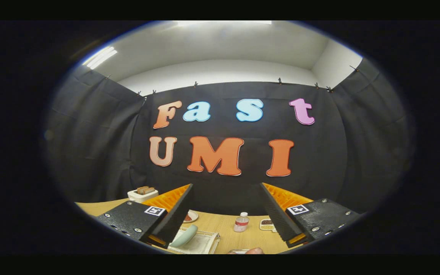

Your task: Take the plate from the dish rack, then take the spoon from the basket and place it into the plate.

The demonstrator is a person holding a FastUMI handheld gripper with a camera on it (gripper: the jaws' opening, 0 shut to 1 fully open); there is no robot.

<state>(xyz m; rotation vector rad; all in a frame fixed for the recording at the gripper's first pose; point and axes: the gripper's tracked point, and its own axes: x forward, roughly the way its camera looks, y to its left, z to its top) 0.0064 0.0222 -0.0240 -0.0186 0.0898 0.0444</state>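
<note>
Gripper view looks out over the tool (225, 214), its fingers spread wide with nothing between them; just below the near finger on the left, a pale green plate (185, 235) stands tilted on edge in the white dish rack (201, 243), so the first target lies low and leftward of the tool (judging by this, a downward tilt is needed); beyond the rack on the wooden table (224, 225) stands a small bottle (241, 222); farther left of the rack sits a toaster (142, 194); spoon and basket I cannot make out.

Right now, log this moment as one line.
tool: open, raised, holding nothing | plate: in dish rack near one finger | bottle: upright beyond fingers
</note>
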